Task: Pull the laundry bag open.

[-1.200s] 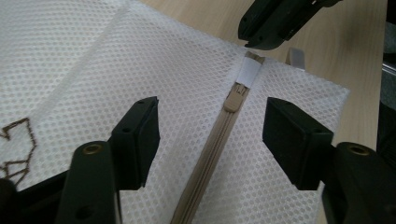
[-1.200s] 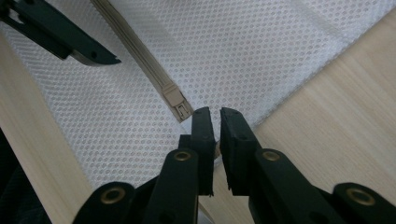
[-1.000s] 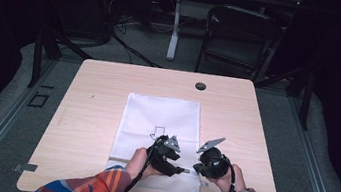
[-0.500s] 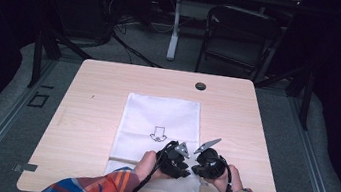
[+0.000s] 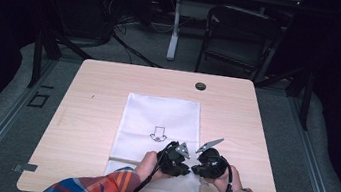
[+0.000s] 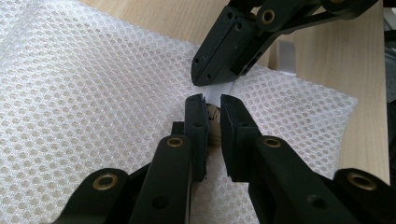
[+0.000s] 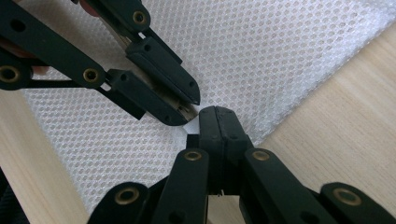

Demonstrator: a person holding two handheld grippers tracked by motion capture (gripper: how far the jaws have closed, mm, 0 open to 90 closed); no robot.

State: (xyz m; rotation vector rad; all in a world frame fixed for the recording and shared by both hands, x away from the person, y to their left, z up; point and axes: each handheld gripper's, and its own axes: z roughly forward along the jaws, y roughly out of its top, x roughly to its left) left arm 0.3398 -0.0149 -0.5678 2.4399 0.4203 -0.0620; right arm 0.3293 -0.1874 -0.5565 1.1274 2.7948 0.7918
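Observation:
A white mesh bag (image 5: 160, 120) with a printed arrow (image 5: 157, 134) lies flat on the wooden table (image 5: 98, 91). Both grippers meet tip to tip at its near edge. My left gripper (image 6: 214, 105) has just been closing its jaws, and they now pinch a small tan zipper pull (image 6: 213, 122). In the high view the left gripper (image 5: 185, 166) sits just left of the right gripper (image 5: 196, 169). My right gripper (image 7: 217, 113) is shut on the white strip at the bag's edge (image 6: 215, 91), facing the left gripper's fingers (image 7: 161, 70).
A black round grommet (image 5: 200, 86) sits near the table's far edge. A dark chair (image 5: 240, 35) and a desk leg (image 5: 175, 26) stand beyond the table. Bare wood lies left and right of the bag.
The left gripper has edged right toward the right one and its jaws have narrowed onto the zipper pull. The right gripper has stayed shut at the bag's edge.

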